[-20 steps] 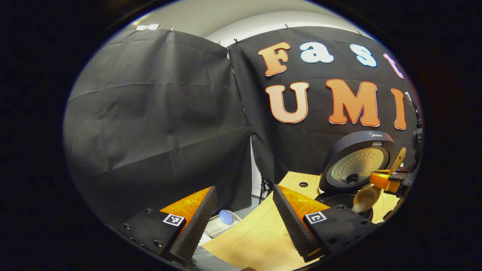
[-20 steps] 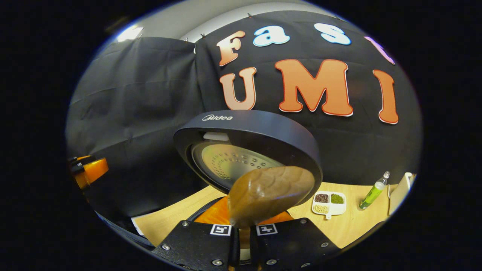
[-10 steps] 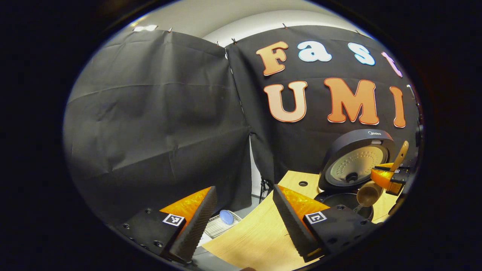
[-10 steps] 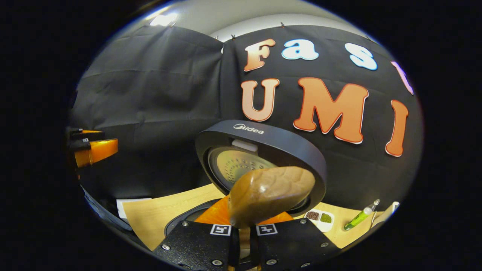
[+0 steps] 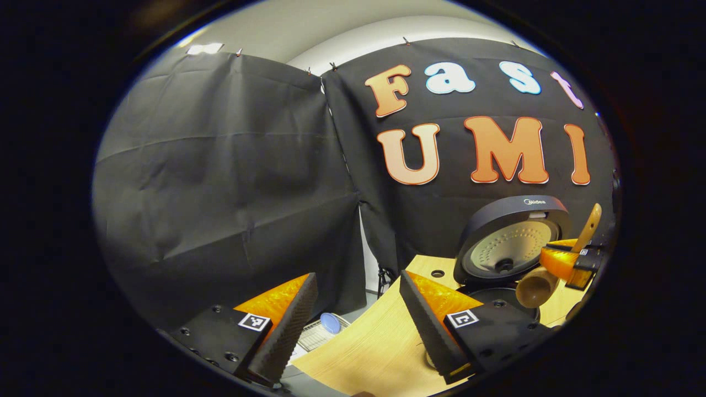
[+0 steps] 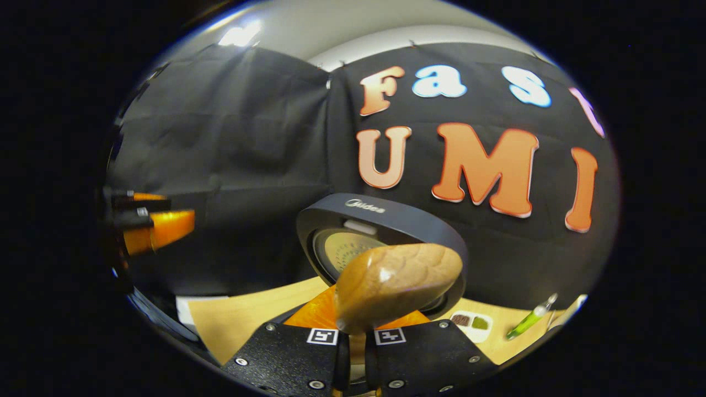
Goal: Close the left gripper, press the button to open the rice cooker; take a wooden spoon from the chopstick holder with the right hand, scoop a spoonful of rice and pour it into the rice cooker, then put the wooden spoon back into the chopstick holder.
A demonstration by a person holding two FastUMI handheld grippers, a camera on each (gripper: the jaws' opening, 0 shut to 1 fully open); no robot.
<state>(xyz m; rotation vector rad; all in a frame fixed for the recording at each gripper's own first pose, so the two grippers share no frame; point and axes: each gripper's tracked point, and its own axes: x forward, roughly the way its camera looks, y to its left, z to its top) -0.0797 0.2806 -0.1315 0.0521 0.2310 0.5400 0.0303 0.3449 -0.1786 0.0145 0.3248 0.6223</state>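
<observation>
Right gripper view: my right tool (image 6: 357, 353) clenches wooden spoon (image 6: 397, 284) over open rice cooker (image 6: 380, 220). Left tool (image 5: 353, 325) released, idle. Risk: spoon clipping lid when I withdraw.

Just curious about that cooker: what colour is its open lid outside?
The rice cooker lid is dark grey to black outside, clearest in the right gripper view.

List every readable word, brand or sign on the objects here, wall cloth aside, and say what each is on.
"Midea": brand on the dark round raised lid of the rice cooker.
Square black-and-white marker on a black mount plate: a pattern, no words.
Slim green bottle on the wooden table: any print is too small to read.
</observation>
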